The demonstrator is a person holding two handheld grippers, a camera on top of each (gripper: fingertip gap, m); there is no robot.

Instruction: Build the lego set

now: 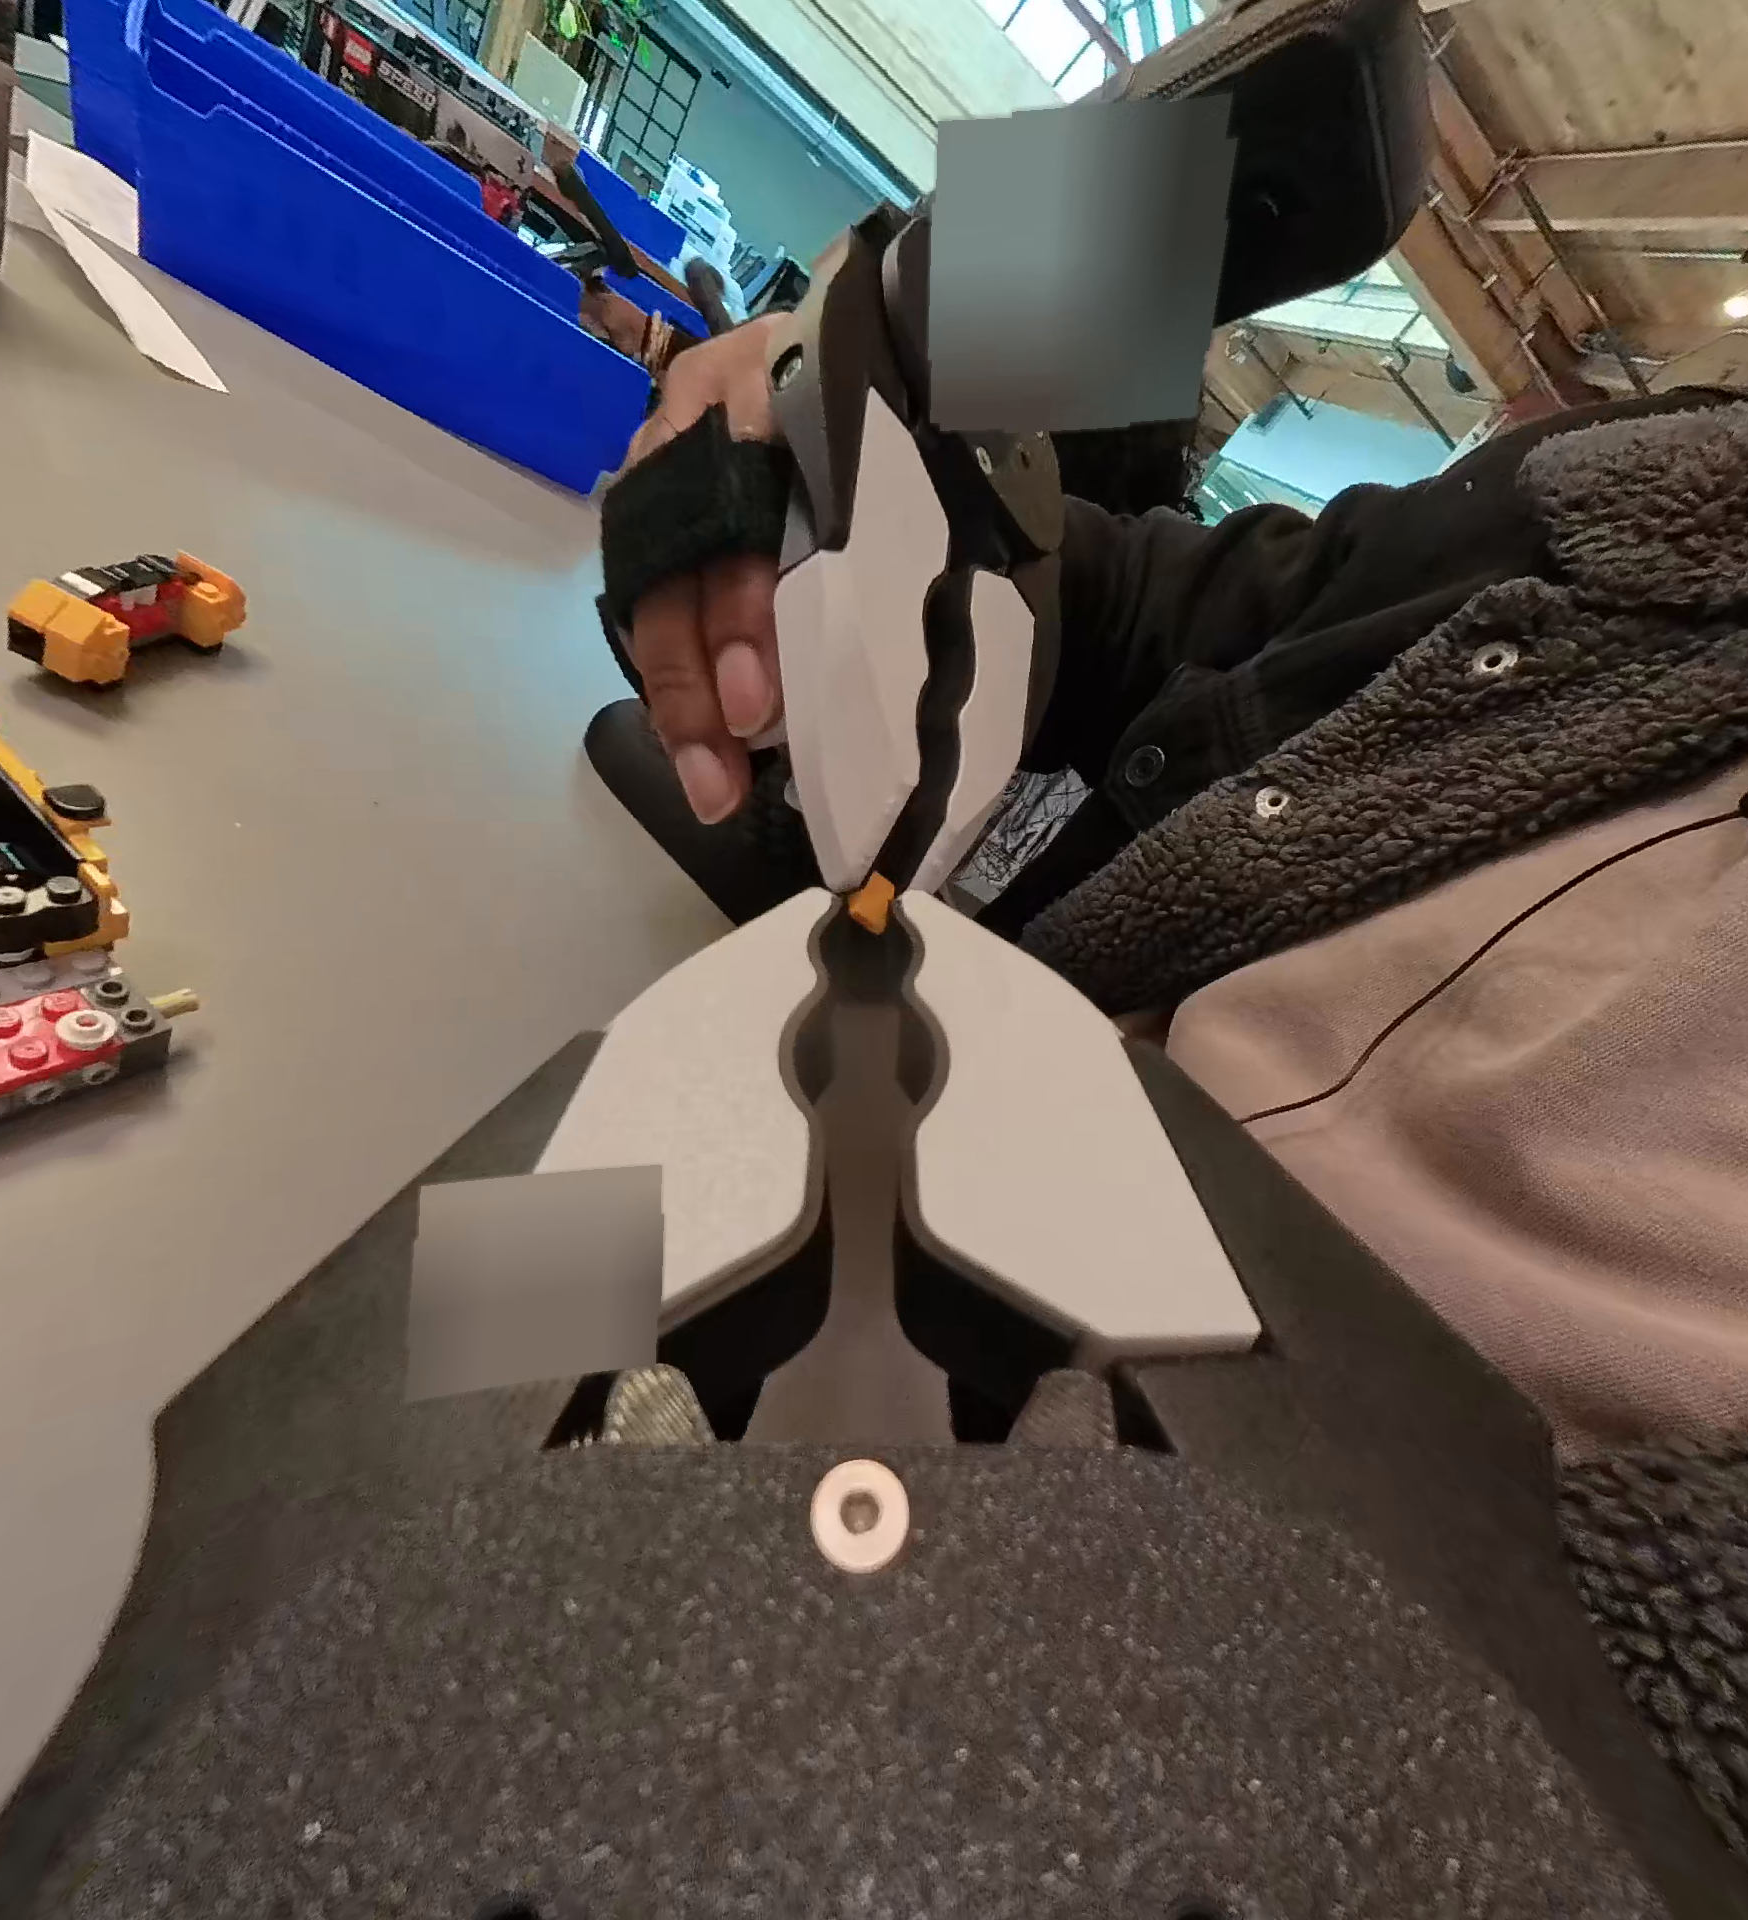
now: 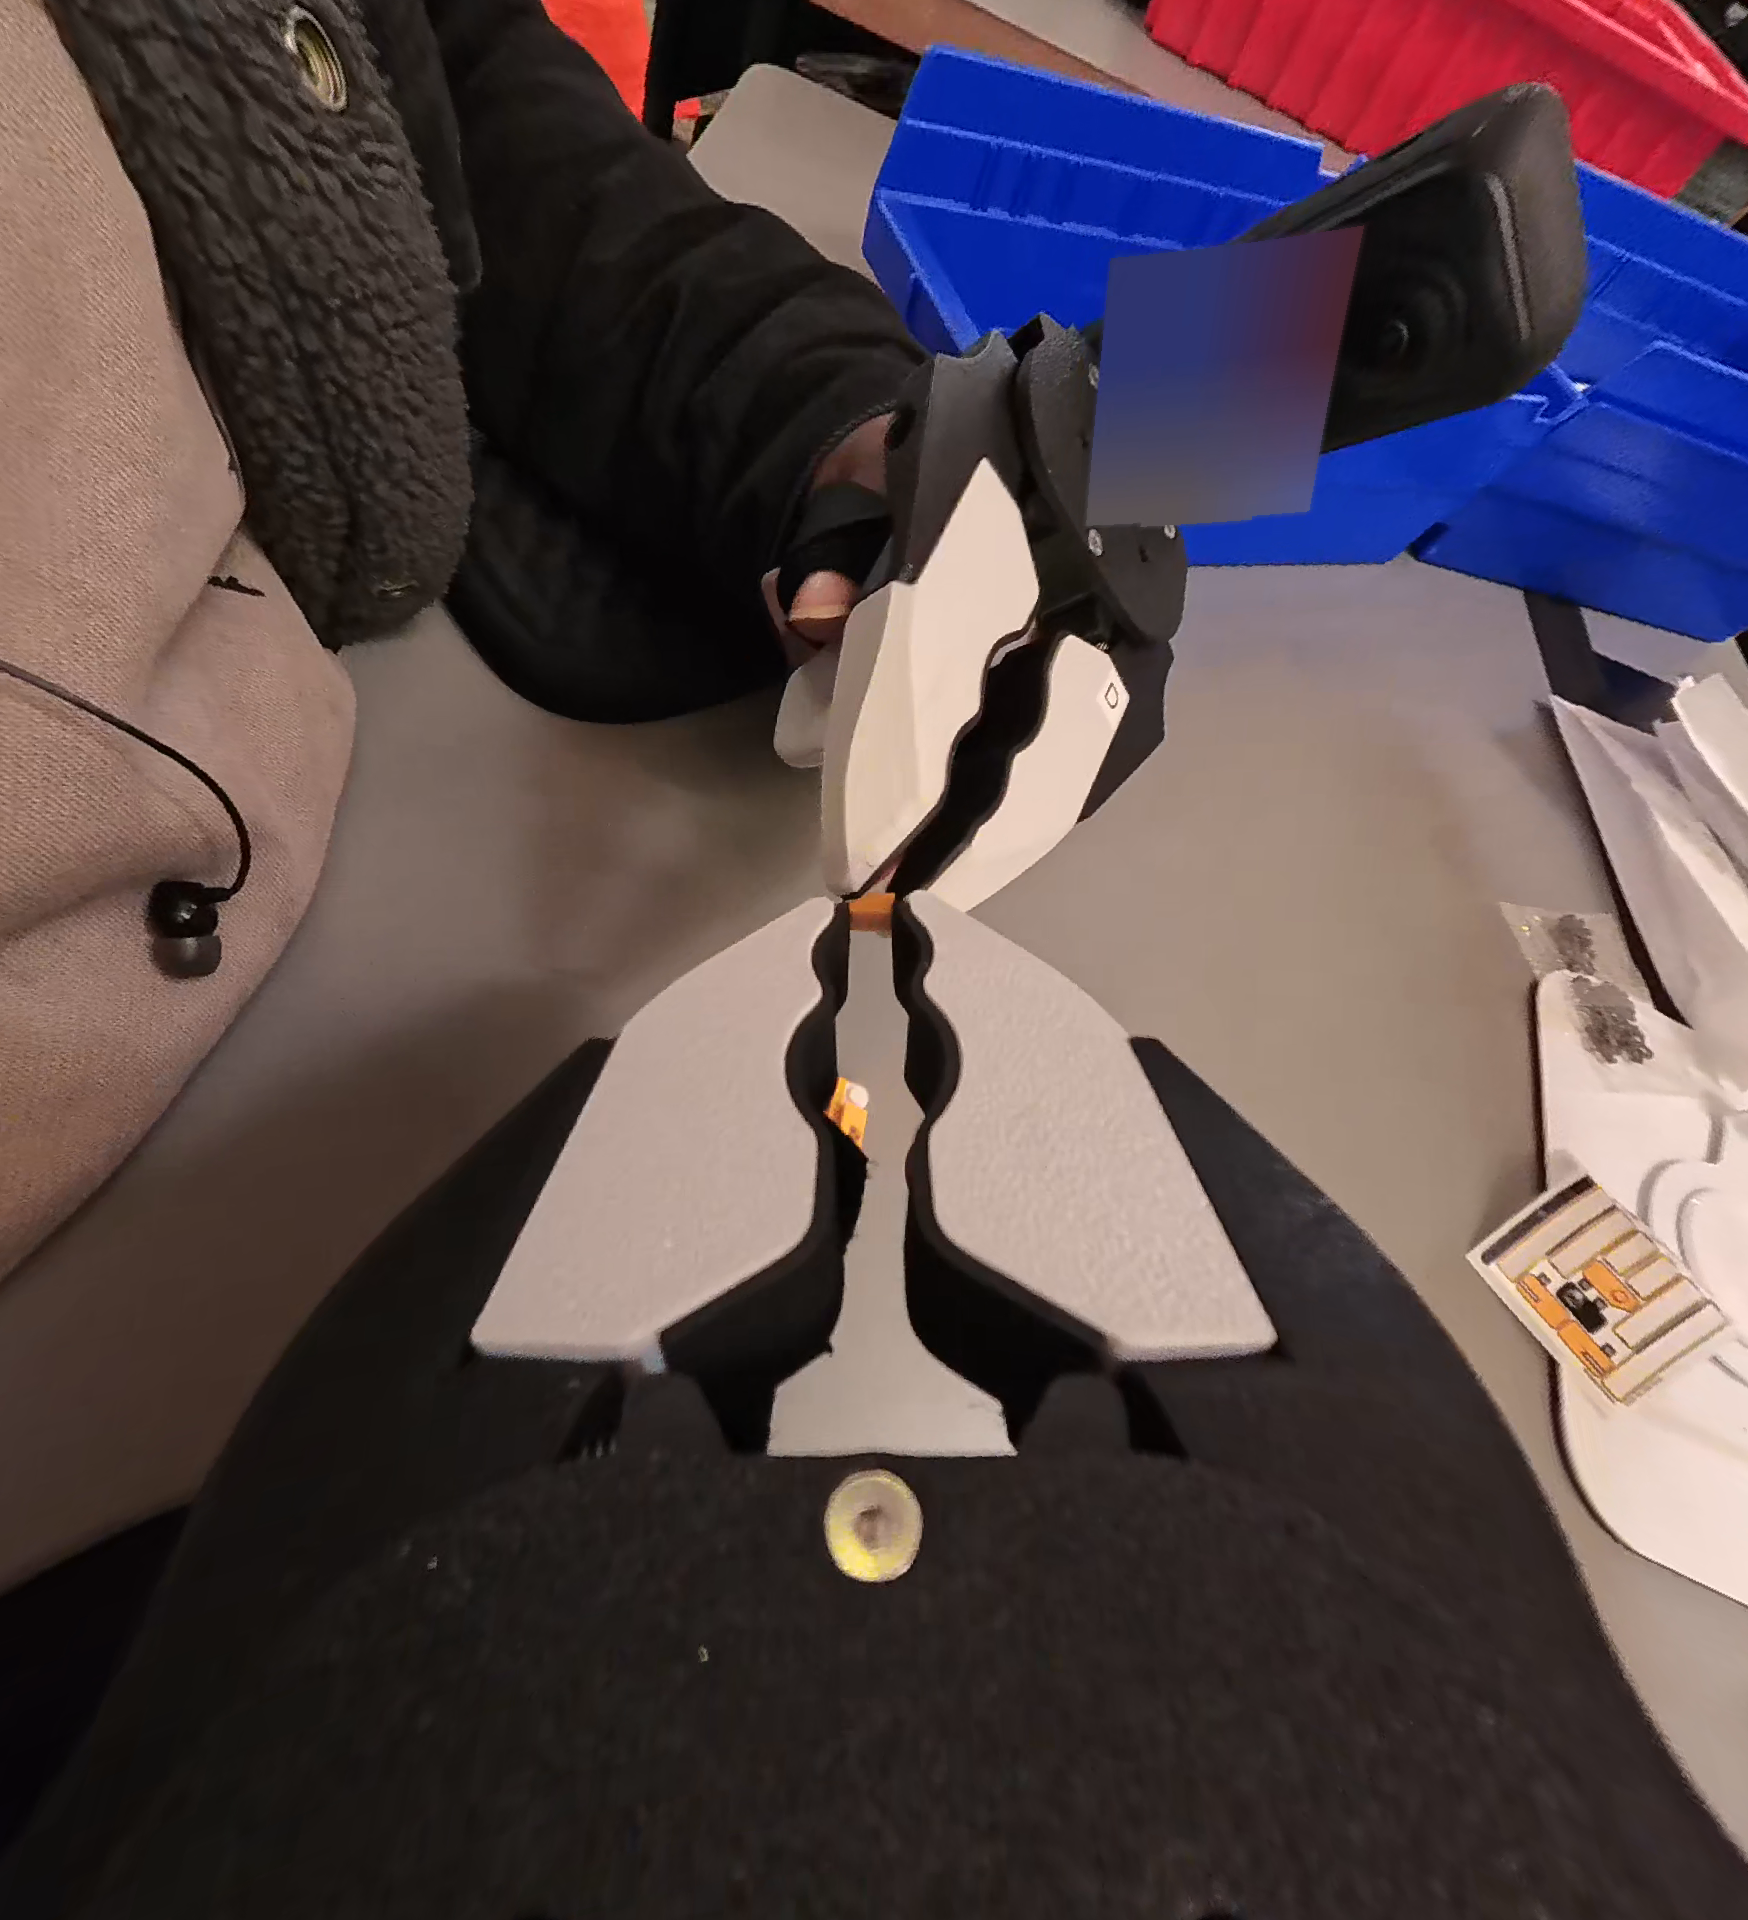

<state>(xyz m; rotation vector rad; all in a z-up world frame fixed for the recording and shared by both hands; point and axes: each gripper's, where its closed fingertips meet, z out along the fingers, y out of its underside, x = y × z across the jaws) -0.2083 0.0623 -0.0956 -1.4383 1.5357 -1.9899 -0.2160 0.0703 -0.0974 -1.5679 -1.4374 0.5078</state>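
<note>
Two grippers are held tip to tip above the grey table (image 1: 350,831), at 12 o'clock in each wrist view. One small orange piece (image 1: 871,900) is pinched where they meet. The left gripper (image 1: 865,914) is nearly closed, tips on the piece. The right gripper (image 2: 870,914) is likewise nearly closed on it; a second orange bit (image 2: 847,1112) is seen lower in its gap, and whether it is gripped cannot be told. The part-built model (image 1: 8,935) lies at 9 o'clock in the left view, well apart, with a small orange sub-assembly (image 1: 122,613) at 10 o'clock. Blue bins (image 2: 1369,312) are seen at 1 o'clock in the right view, a sticker sheet (image 2: 1597,1314) at 3 o'clock.

Risk: the piece is tiny and held by edges only. If one grip is eased before the other is secure, or the tips are twisted, it is likely dropped onto the person's lap or the table.
</note>
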